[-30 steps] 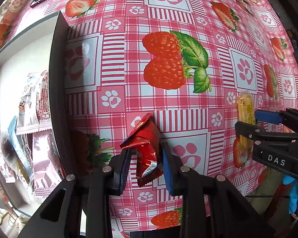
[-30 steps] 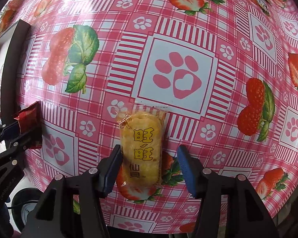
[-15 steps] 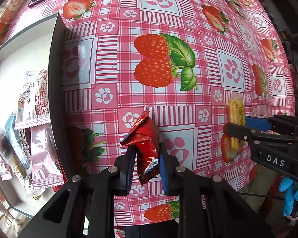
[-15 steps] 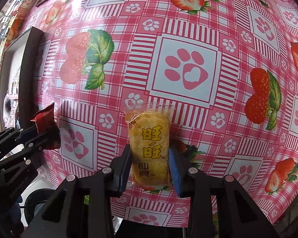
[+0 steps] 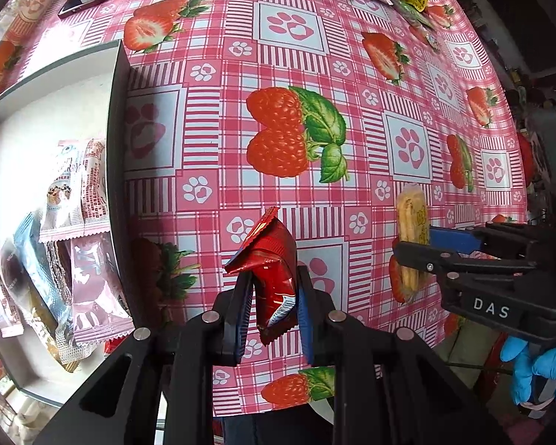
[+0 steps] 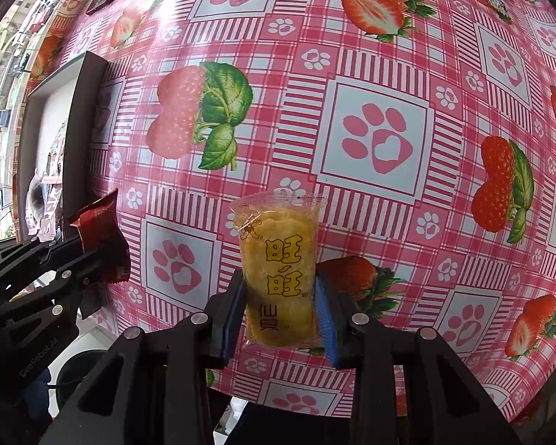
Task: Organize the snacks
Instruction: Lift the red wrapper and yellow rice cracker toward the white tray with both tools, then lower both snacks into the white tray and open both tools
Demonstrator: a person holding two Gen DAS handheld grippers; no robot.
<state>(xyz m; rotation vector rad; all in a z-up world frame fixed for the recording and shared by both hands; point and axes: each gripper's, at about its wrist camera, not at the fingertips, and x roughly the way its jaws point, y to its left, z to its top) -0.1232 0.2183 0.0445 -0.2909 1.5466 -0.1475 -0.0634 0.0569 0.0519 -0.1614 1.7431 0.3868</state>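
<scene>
Strawberry-print tablecloth (image 5: 296, 55) covers the table; white tray (image 5: 26, 118) at left holds several snack packets (image 5: 92, 285). Left gripper (image 5: 272, 311) pinches red packet (image 5: 274, 259) tight above the cloth. Right gripper (image 6: 280, 307) clamps yellow rice-cracker packet (image 6: 278, 263), also lifted.

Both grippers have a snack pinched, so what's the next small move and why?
Probably carry the red packet in the left gripper sideways over the white box: it is already clamped, and other snacks lie there.

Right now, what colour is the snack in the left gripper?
Glossy red, on the snack packet clamped in the left gripper. Left wrist view shows it best.
</scene>
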